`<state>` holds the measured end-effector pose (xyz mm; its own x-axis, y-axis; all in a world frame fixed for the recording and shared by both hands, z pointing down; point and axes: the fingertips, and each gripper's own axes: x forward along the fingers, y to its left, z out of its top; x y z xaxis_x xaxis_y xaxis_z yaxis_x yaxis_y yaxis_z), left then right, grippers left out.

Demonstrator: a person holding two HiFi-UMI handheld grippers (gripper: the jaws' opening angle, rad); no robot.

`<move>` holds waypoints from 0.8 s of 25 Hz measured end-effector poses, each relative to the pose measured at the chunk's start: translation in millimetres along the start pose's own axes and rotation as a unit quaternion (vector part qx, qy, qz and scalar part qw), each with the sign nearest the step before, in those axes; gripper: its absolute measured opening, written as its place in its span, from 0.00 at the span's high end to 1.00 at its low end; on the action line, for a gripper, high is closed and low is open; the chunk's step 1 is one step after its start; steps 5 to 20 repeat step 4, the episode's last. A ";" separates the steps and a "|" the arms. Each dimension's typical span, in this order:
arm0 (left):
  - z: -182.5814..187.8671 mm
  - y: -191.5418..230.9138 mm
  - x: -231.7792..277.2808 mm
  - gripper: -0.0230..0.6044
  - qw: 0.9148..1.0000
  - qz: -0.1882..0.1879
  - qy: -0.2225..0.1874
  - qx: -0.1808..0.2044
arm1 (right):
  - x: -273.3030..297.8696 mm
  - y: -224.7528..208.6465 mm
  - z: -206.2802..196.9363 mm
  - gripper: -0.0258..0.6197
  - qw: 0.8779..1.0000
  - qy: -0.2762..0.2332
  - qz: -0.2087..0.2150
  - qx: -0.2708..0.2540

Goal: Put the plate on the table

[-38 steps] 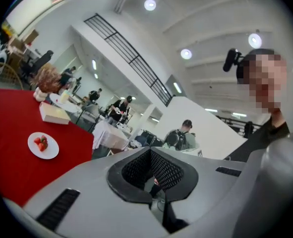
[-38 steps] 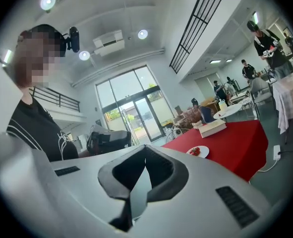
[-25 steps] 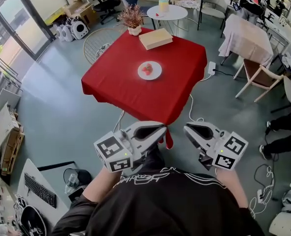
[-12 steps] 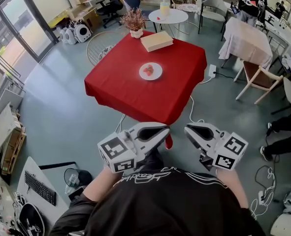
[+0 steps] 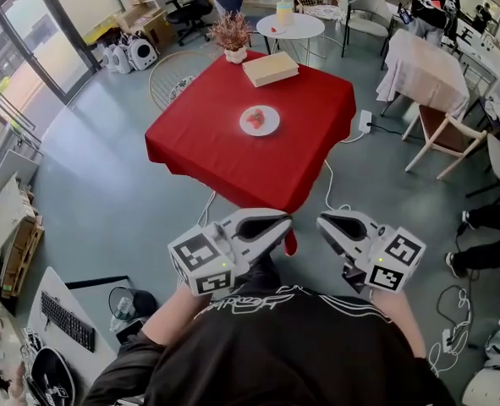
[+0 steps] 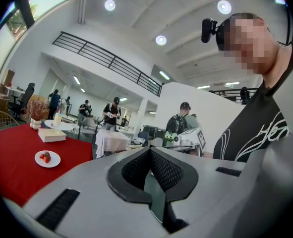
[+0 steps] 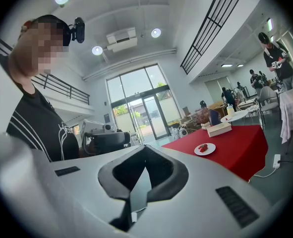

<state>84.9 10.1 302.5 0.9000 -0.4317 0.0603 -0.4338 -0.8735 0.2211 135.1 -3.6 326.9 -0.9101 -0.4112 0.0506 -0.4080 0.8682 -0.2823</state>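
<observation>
A white plate (image 5: 259, 120) with strawberries on it sits in the middle of the square table with a red cloth (image 5: 216, 155), well ahead of me. It shows small in the left gripper view as the plate (image 6: 47, 158) and in the right gripper view as the plate (image 7: 205, 148). My left gripper (image 5: 285, 224) and right gripper (image 5: 321, 222) are held close to my chest, tips turned toward each other and a little apart. Both are shut with nothing between the jaws, as the left gripper (image 6: 148, 151) and the right gripper (image 7: 145, 148) show in their own views.
On the red table also lie a tan box (image 5: 270, 68) and a potted dried plant (image 5: 233, 37). Behind it stands a round white table (image 5: 290, 26). A white-draped table (image 5: 423, 68) and a wooden chair (image 5: 442, 134) stand at the right. A desk with a keyboard (image 5: 66, 326) is at lower left. People stand at the back.
</observation>
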 end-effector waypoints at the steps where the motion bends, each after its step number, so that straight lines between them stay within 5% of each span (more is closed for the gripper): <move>1: -0.9 1.5 0.1 0.95 1.000 0.001 0.001 0.001 | 0.9 -0.8 -0.3 0.95 1.000 0.000 0.000 0.000; 20: -3.9 4.8 1.4 0.95 1.000 0.003 0.003 0.005 | 2.9 -3.3 -0.9 0.95 1.000 -0.001 0.000 0.000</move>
